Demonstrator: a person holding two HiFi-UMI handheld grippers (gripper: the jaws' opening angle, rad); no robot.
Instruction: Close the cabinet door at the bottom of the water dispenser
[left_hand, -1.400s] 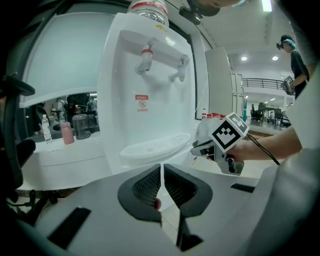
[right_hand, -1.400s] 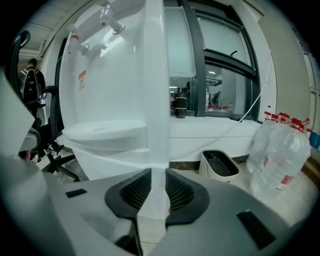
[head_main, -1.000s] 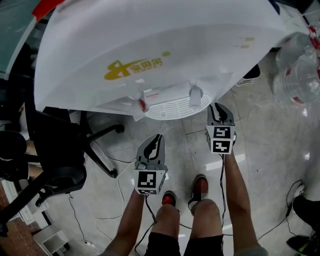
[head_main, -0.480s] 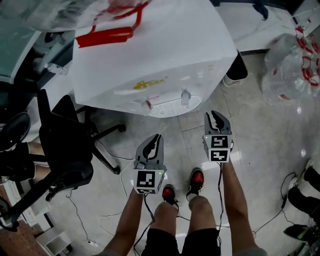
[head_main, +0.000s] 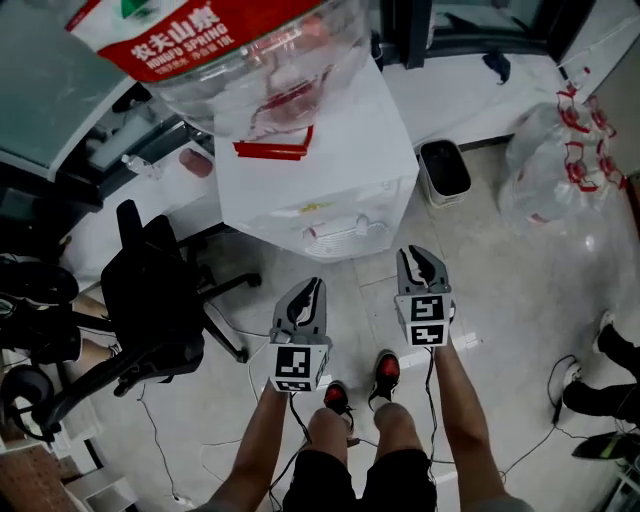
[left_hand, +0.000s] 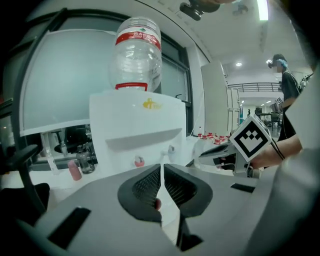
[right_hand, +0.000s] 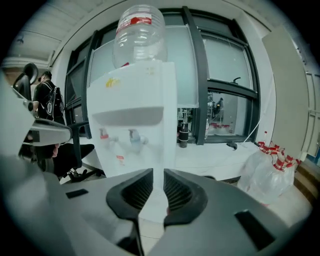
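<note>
The white water dispenser (head_main: 320, 170) stands in front of me with a clear bottle (head_main: 230, 50) on top and two taps (head_main: 340, 228) on its front. Its bottom cabinet door is hidden below the dispenser's top in the head view, and the gripper bodies cover it in both gripper views. My left gripper (head_main: 313, 288) hovers short of the dispenser (left_hand: 135, 130), jaws shut, holding nothing. My right gripper (head_main: 420, 255) is level with it to the right and faces the dispenser (right_hand: 135, 110). Its jaws are closing, a narrow gap shows, and nothing is between them.
A black office chair (head_main: 150, 300) stands left of the dispenser. A black bin (head_main: 445, 170) and clear bags of empty bottles (head_main: 555, 165) are to the right. Cables (head_main: 240, 400) lie on the tiled floor by my feet (head_main: 385, 372). Another person's shoes (head_main: 600, 395) show at the right edge.
Both grippers and the head camera have risen. The dispenser now looks smaller and farther below, and the bottle on its top has come into view.
</note>
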